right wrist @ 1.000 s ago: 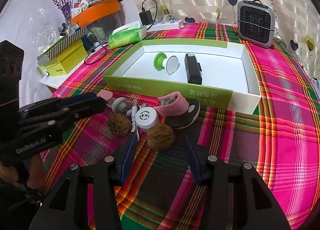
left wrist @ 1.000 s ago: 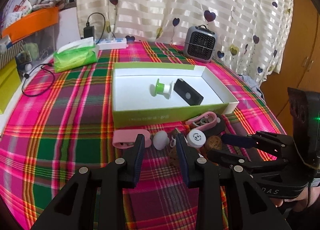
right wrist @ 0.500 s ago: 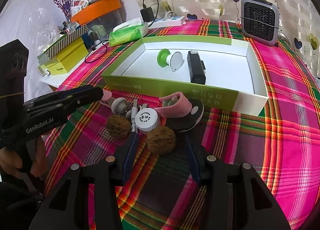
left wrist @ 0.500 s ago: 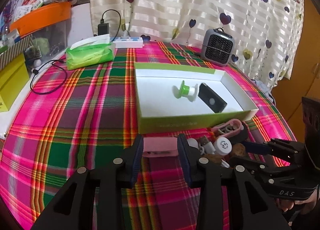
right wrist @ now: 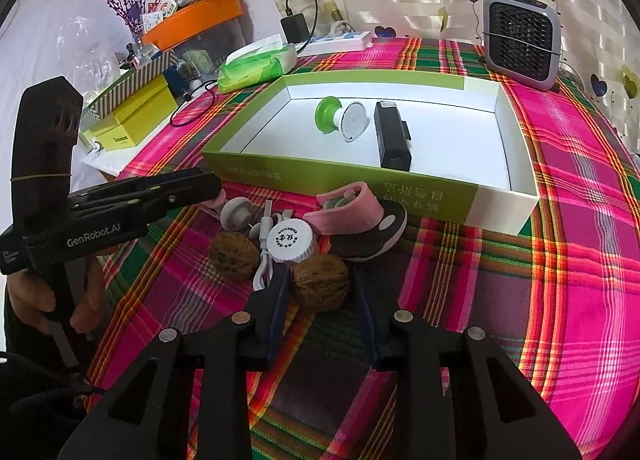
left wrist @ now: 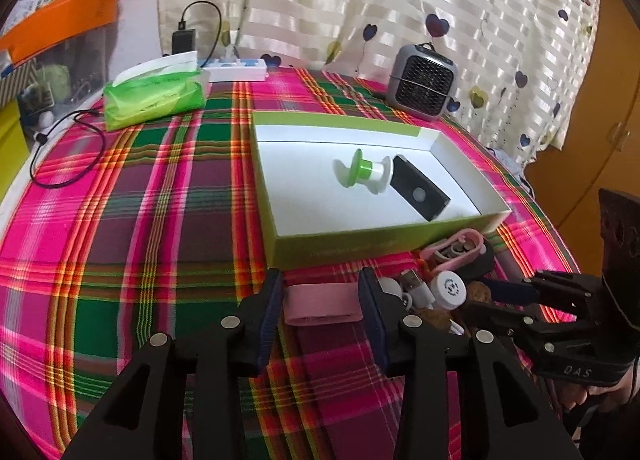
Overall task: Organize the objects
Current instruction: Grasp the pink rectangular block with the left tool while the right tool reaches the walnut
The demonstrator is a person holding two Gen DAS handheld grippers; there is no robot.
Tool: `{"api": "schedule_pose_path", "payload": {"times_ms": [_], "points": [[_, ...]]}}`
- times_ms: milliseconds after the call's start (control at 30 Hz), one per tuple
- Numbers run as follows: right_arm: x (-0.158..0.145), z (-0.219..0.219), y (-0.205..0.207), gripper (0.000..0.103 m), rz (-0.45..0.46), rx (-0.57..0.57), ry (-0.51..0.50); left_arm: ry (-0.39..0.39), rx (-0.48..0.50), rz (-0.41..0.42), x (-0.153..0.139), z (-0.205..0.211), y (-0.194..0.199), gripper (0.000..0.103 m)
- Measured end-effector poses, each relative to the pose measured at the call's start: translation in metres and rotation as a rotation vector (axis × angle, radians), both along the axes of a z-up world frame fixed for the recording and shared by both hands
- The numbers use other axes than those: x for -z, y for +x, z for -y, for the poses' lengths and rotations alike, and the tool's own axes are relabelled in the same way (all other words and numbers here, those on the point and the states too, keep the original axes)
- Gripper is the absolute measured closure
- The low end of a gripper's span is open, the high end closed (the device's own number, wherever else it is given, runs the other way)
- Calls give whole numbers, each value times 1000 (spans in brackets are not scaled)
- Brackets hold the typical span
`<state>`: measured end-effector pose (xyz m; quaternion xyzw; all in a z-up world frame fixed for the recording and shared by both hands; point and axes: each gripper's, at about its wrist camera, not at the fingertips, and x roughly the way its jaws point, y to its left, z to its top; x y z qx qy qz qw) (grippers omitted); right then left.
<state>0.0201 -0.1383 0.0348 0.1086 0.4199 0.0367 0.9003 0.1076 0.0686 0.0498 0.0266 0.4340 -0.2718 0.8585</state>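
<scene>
A green box [left wrist: 340, 246] with a white inside holds a green-and-white spool [left wrist: 362, 174] and a black device [left wrist: 418, 192]. My left gripper [left wrist: 322, 302] has its jaws around a flat pink case [left wrist: 322, 302] in front of the box, touching both ends. My right gripper [right wrist: 322, 288] is open around a walnut [right wrist: 320, 286] on the cloth. Beside it lie a second walnut [right wrist: 234, 254], a white cap [right wrist: 290, 242], a white cable [right wrist: 264, 232], a pink clip [right wrist: 346, 212] on a black oval piece [right wrist: 374, 238] and a white knob [right wrist: 236, 212].
The table has a pink and green plaid cloth [left wrist: 160, 200]. A green tissue pack [left wrist: 154, 96], a power strip [left wrist: 236, 70] and a grey heater [left wrist: 422, 86] stand at the back. A black cable [left wrist: 60, 156] lies at the left. Yellow boxes [right wrist: 132, 128] sit beyond the left edge.
My left gripper moved left onto the pink case and now holds it between its jaws. My right gripper moved forward until the walnut sits between its open fingers.
</scene>
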Motion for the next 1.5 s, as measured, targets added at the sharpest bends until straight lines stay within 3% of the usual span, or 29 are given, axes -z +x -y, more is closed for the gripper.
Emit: {"api": "schedule_pose_path", "payload": {"times_ms": [467, 800, 1033, 1500], "points": [[0, -1, -4, 70, 2, -3, -3, 43, 112, 13, -4, 2, -28, 66], [0, -1, -6, 70, 3, 3, -5, 81, 109, 5, 3, 15, -15, 66], [0, -1, -7, 70, 7, 9, 0, 128, 115, 13, 8, 25, -15, 87], [-5, 1, -20, 70, 36, 28, -4, 96, 48, 47, -2, 16, -34, 87]]}}
